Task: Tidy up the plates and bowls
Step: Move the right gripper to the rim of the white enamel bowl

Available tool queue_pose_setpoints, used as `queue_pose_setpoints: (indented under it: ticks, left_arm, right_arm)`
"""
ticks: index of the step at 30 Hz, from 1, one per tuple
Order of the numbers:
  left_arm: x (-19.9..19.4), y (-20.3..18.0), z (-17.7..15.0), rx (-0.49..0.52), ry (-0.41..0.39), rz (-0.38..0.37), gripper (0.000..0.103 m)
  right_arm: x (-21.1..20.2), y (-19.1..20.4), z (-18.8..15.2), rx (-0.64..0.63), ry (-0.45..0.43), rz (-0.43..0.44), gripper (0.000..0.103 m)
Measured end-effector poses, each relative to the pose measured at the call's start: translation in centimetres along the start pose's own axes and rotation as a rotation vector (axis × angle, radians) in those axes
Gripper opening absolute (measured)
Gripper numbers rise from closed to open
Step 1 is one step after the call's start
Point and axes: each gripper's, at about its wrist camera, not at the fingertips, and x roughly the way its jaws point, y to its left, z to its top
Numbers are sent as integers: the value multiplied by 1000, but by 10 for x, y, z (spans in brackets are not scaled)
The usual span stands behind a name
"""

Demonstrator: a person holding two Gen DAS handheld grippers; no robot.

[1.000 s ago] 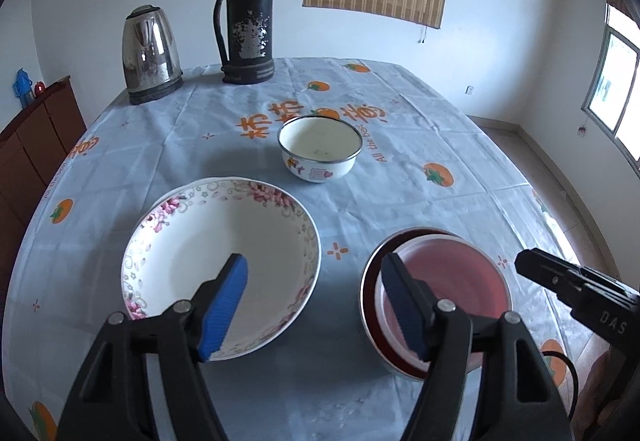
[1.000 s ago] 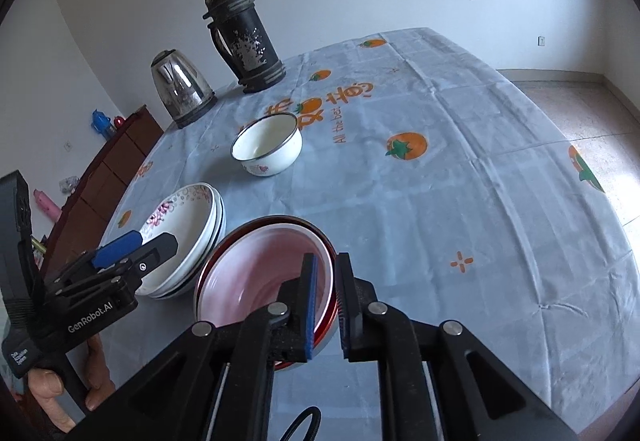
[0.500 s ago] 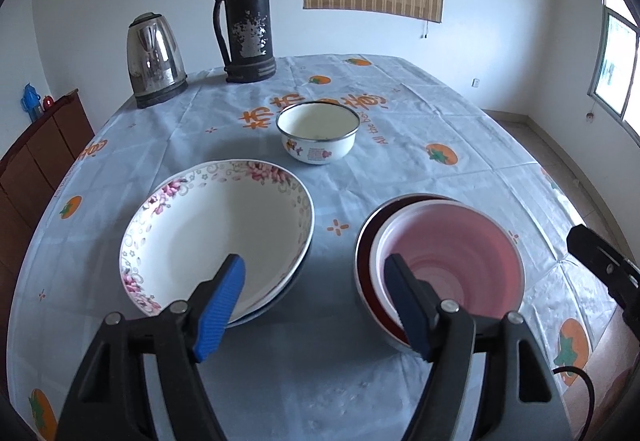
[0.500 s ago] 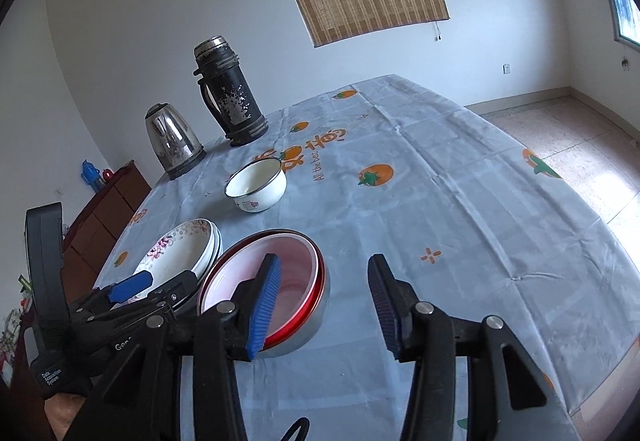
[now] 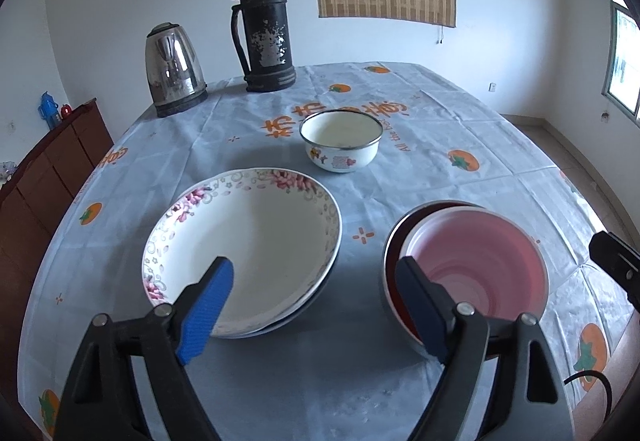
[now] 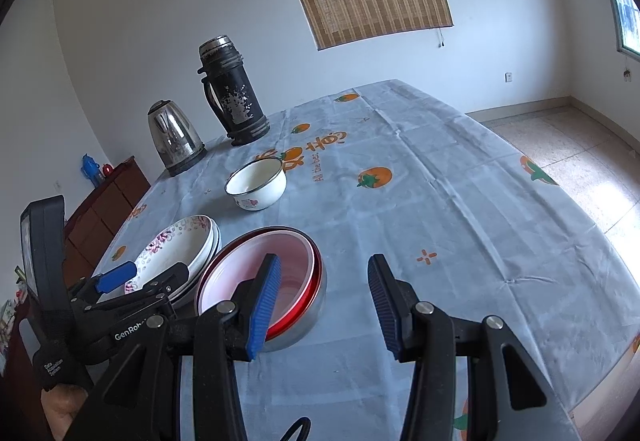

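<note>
- Left gripper (image 5: 316, 309) and right gripper (image 6: 322, 301) both gaping wide, holding nothing.
- Pink bowl (image 5: 476, 269) sitting nested in red bowl (image 6: 316, 273), near right; floral plates (image 5: 248, 241) left.
- Enamel bowl (image 5: 340, 145), kettle (image 5: 174, 69), thermos (image 5: 266, 29) standing farther back.
- "GenRobo" showing on left gripper.

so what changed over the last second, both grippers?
The right gripper went from shut on the rim of the pink bowl to open, let it go, and pulled up and back. The bowl now sits nested in the red bowl. The left gripper stayed open, holding nothing, and backed off a little. The floral plates, enamel bowl, kettle and thermos did not move.
</note>
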Motion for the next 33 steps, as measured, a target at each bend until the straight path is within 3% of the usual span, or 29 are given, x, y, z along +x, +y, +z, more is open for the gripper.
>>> queue_pose_setpoints:
  ticks: [25, 33]
  left_arm:
    - [25, 6, 14, -7, 32, 36, 85]
    - [28, 13, 31, 31, 45, 21, 85]
  right_arm:
    - [23, -3, 19, -46, 7, 0, 48]
    - [41, -2, 40, -57, 75, 52, 48]
